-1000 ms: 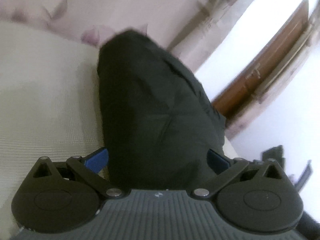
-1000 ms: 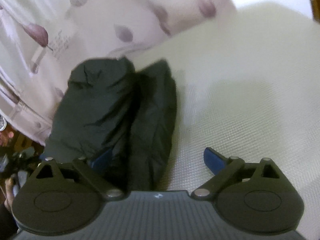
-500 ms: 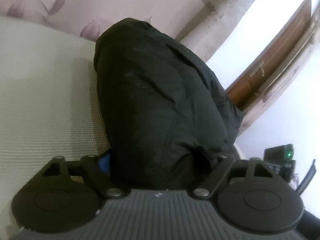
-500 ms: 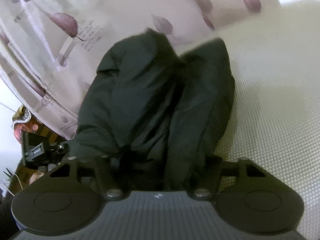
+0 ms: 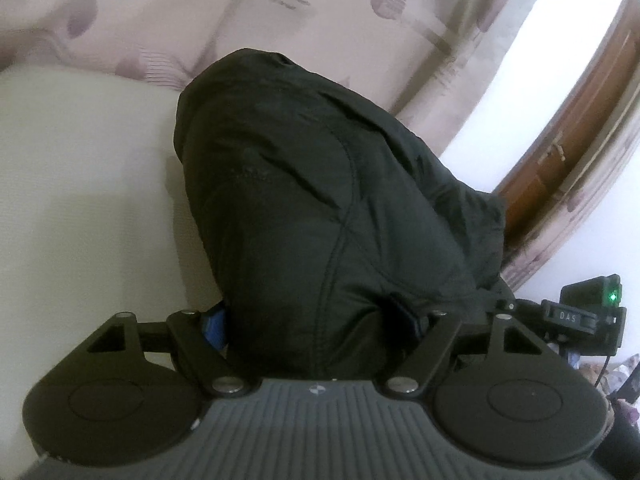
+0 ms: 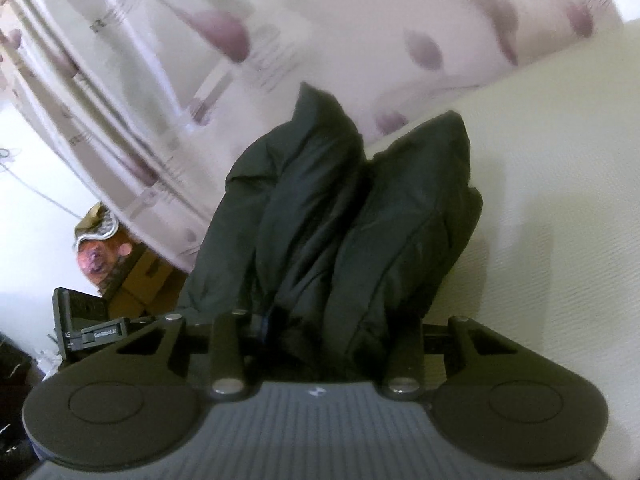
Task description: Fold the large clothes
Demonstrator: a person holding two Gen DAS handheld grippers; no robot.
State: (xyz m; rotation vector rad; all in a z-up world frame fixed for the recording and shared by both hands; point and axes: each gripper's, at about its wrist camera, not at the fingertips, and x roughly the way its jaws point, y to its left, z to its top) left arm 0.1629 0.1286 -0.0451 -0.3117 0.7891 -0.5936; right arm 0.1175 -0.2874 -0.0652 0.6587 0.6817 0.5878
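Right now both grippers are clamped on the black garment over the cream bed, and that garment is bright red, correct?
Not quite: the garment is black, not red, as the left wrist view shows. The rest holds: the left gripper and right gripper have just been closing and each pinches its fabric, over the cream bed.

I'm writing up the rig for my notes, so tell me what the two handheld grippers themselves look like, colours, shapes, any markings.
Both look alike. The left gripper and right gripper each have a grey ribbed body with a small logo at its front edge, two round black discs either side, and black link bars with silver pivot pins. A blue finger pad shows on the left one. No cables or sleeves are visible.
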